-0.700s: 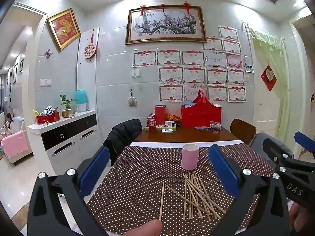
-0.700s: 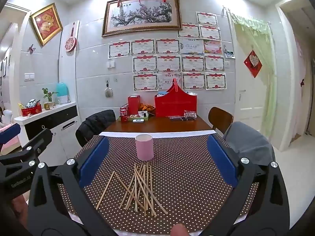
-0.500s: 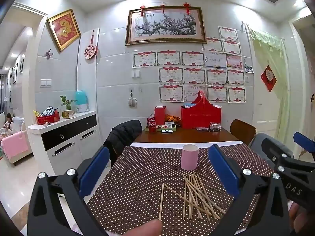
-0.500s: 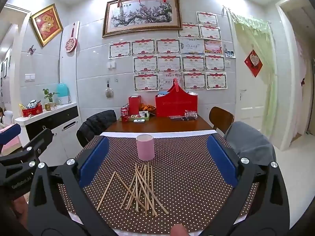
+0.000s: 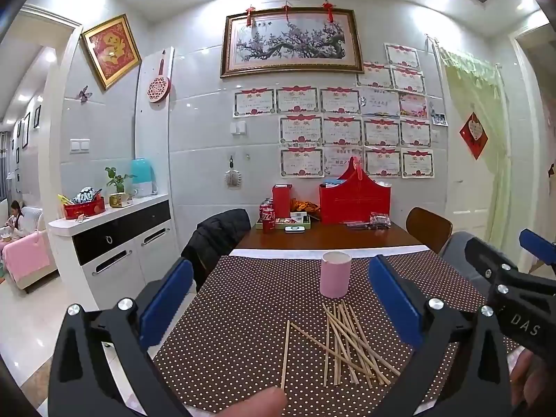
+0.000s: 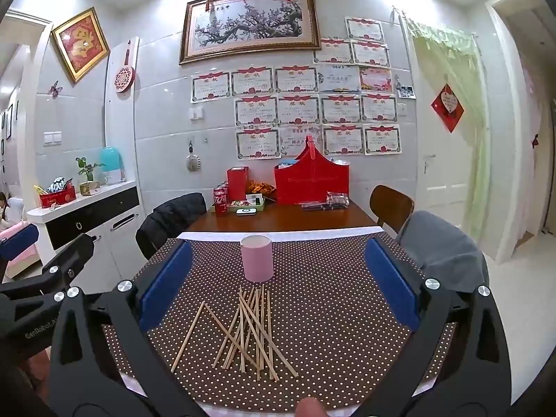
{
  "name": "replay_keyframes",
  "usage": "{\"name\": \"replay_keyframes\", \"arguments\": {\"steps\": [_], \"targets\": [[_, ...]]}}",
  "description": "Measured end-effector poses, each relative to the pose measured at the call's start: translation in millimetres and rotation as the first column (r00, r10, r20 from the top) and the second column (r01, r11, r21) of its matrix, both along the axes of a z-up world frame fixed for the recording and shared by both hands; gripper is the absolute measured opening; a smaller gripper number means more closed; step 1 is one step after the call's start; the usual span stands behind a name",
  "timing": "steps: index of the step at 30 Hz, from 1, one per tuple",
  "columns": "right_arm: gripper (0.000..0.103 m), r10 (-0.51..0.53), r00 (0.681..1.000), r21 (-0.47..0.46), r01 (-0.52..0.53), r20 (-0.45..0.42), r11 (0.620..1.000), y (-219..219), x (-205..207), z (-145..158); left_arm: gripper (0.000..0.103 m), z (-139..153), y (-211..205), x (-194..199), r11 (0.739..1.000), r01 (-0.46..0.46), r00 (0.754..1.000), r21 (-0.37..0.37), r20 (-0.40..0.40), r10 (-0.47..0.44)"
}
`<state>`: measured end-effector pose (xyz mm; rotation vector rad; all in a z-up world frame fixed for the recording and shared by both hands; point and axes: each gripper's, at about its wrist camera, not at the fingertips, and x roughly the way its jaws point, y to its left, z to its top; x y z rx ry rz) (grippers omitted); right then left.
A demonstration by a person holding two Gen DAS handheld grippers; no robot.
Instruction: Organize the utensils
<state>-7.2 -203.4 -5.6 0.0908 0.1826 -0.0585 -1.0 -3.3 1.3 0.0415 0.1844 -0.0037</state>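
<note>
Wooden chopsticks [image 5: 342, 342] lie in the same loose pile on the dotted cloth of the worktop [image 5: 243, 312] as a moment before, just in front of the pink cup [image 5: 335, 274], and both grippers stay where they were. The left gripper [image 5: 279, 304] and the right gripper [image 6: 278, 286] have their blue fingers [image 6: 166, 284] wide apart and hold nothing. The right gripper's side, cut off at the left view's edge, reads "DAS"; the left one's reads "GenRobot.A", the rest hidden.
</note>
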Motion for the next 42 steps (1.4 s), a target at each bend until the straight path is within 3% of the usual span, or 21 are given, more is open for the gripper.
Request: {"name": "replay_keyframes", "arguments": {"steps": [42], "targets": [[0.097, -0.016, 1.000, -0.027, 0.016, 0.000, 1.000, -8.4, 0.6, 7.6, 0.099, -11.6, 0.3, 7.9, 1.000, 0.002, 1.000, 0.009, -0.010, -0.002]]}}
